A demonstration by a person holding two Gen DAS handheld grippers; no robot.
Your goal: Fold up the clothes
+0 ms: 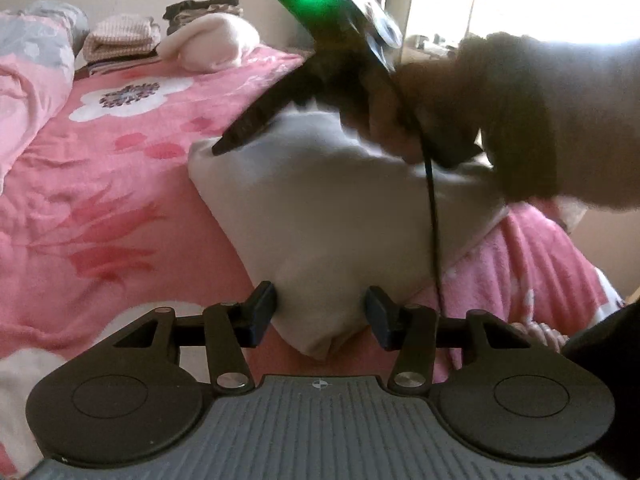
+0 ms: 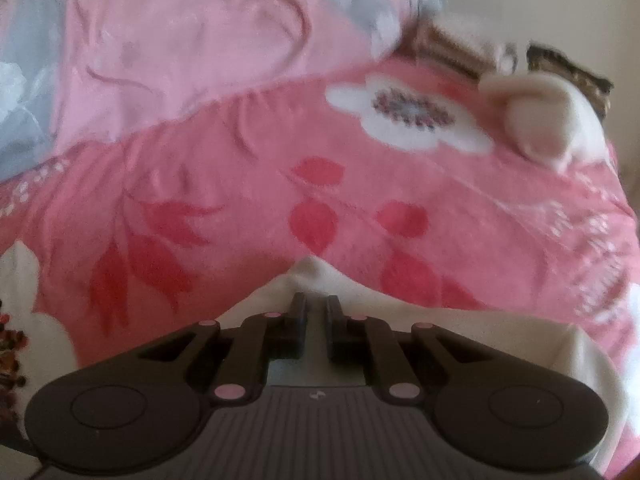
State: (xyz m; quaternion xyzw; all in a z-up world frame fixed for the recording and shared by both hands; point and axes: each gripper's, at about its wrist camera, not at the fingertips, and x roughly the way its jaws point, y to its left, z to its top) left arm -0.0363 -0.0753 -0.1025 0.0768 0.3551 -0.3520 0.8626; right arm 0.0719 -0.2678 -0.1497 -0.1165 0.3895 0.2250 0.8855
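Observation:
A white garment (image 1: 320, 208) lies in a folded slab on the pink flowered blanket (image 1: 120, 184). My left gripper (image 1: 322, 312) is open, one finger on each side of the garment's near corner. A hand holds my right gripper (image 1: 218, 150) over the garment, its tip down at the far left corner. In the right wrist view the right gripper (image 2: 316, 304) has its fingers nearly together on a raised peak of the white garment (image 2: 312, 276), with only a narrow gap showing. The frame is blurred.
Against the back wall sit a striped folded stack (image 1: 120, 36), a dark folded pile (image 1: 204, 10) and a pale pink rolled bundle (image 1: 212, 44). A pink and grey quilt (image 1: 32, 80) is bunched at the left. The bed's edge (image 1: 592, 272) drops off at the right.

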